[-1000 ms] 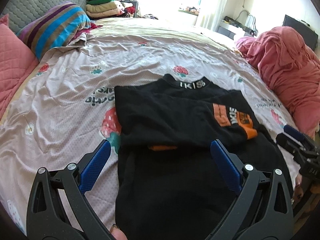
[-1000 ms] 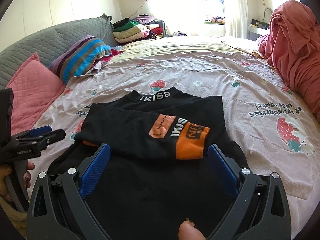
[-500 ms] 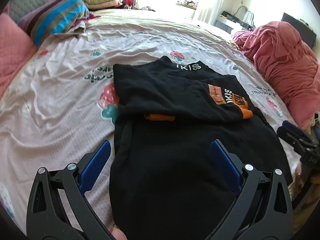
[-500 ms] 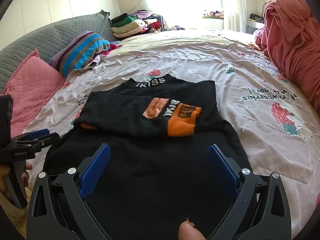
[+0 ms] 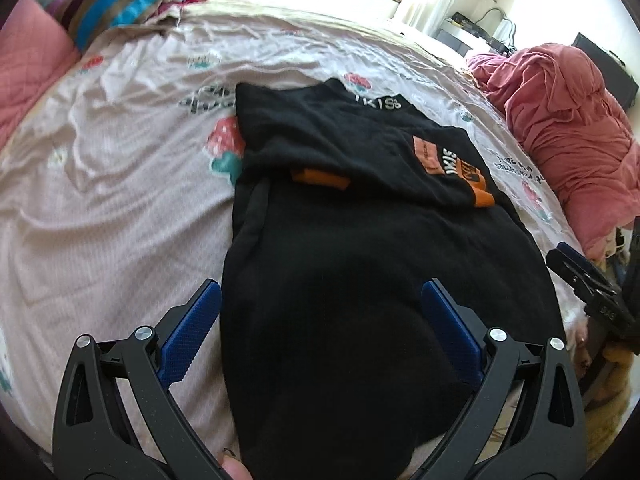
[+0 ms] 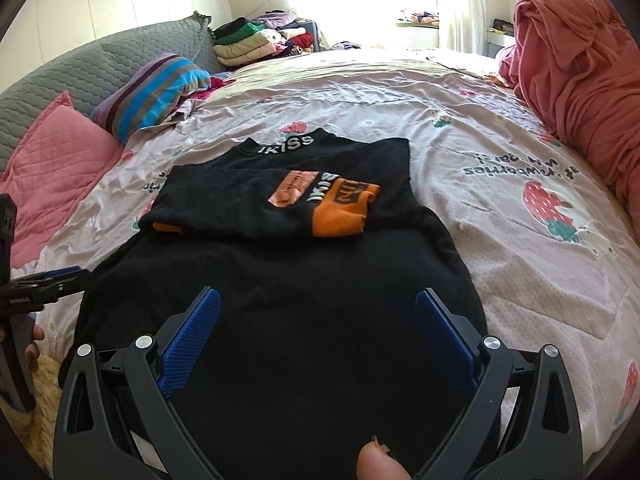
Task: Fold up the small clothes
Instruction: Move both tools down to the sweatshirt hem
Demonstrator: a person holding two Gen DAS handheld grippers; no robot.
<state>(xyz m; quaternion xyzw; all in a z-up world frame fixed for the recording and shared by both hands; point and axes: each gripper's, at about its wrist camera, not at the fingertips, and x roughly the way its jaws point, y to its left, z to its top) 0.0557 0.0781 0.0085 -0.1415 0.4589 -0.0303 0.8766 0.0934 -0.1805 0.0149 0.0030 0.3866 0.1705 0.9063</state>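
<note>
A black top [image 5: 360, 264] with an "IKISS" collar lies flat on the bed, collar far from me, both sleeves folded across the chest so the orange cuffs [image 6: 340, 212] lie on top. It also shows in the right wrist view [image 6: 304, 304]. My left gripper [image 5: 320, 320] is open and empty above the top's lower left part. My right gripper [image 6: 318, 320] is open and empty above its lower middle. Each gripper shows at the edge of the other's view, the right one [image 5: 580, 276] and the left one [image 6: 44, 284].
The strawberry-print bedsheet [image 6: 500, 184] covers the bed. A pink quilt heap [image 6: 580, 64] lies at the right. A striped pillow [image 6: 156, 88], a pink pillow [image 6: 52, 172] and a stack of folded clothes [image 6: 256, 42] lie at the left and far end.
Both grippers have pulled back toward the hem end of the top and stayed open. The top has not moved.
</note>
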